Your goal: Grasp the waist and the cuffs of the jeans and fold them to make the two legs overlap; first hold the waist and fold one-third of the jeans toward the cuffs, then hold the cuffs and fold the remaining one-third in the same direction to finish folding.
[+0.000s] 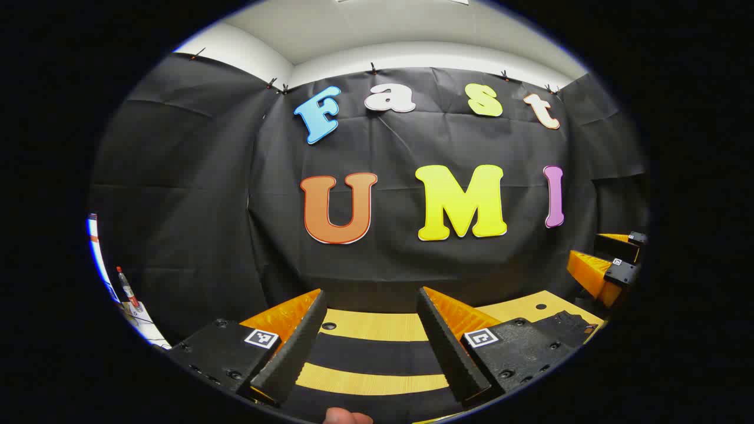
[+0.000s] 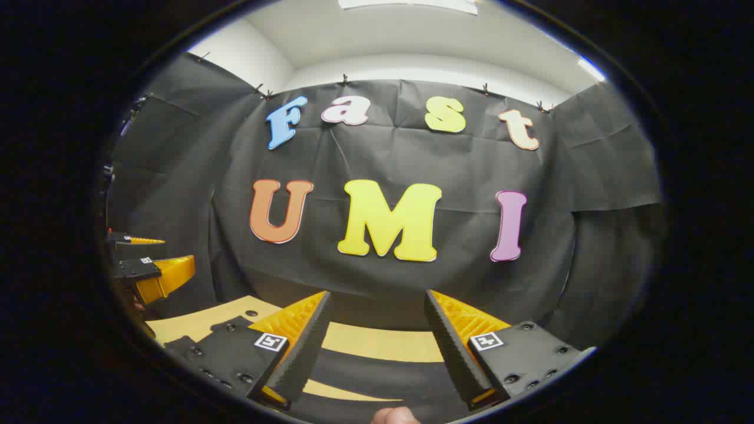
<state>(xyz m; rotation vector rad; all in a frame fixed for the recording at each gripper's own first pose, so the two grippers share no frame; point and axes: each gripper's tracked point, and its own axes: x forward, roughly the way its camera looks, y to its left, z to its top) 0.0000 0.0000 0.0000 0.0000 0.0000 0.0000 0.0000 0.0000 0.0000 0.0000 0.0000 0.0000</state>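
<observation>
in the left gripper view, the left gripper (image 1: 370,338) sits at the bottom centre of the frame with its two fingers (image 1: 294,347) spread wide apart and nothing between them. between and beyond the fingers lies the table (image 1: 377,325), a light wood surface crossed by dark bands that may be fabric; whether these bands are the jeans cannot be told. a fingertip of the person's hand (image 1: 347,417) shows at the bottom edge of the frame. the right gripper (image 1: 612,259) appears at the right edge, just above the table's far right corner, with a gap between its two fingers. at the lower left edge a small bottle with a red cap (image 1: 125,287) stands on a white surface. the black cloth wall (image 1: 194,206) closes off the background, and a white ceiling (image 1: 383,29) shows across the top.

in the right gripper view, the right gripper (image 2: 377,335) sits at the bottom centre, fingers spread wide, holding nothing. the same wood surface with dark bands lies between the fingers. the left gripper (image 2: 156,259) shows at the left edge of the frame, above the table's left corner, its fingers apart. no container appears in either view.
</observation>
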